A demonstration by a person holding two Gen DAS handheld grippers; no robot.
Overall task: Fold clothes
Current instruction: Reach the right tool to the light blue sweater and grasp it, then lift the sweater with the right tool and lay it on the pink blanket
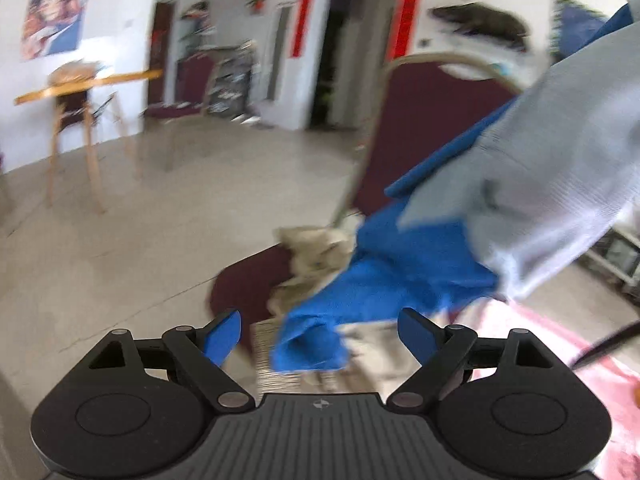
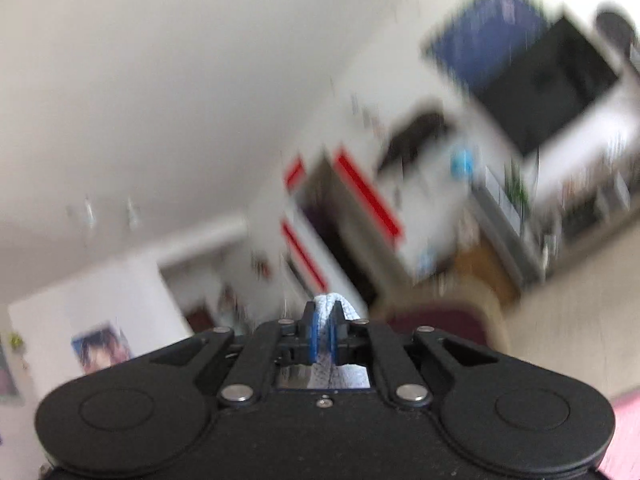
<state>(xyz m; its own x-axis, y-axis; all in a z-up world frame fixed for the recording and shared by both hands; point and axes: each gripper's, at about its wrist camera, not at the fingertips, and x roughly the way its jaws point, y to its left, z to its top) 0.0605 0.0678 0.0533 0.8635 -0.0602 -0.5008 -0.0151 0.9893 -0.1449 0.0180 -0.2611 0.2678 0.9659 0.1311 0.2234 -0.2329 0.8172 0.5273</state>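
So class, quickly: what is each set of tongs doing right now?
Left tongs: open, holding nothing.
Right tongs: shut on a fold of the grey-and-blue garment.

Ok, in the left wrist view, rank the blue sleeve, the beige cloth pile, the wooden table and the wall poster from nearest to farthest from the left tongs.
1. Blue sleeve, hanging just ahead between the open left tongs.
2. Beige cloth pile, on the maroon chair behind it.
3. Wooden table, far left across the floor.
4. Wall poster, upper left, behind the table.
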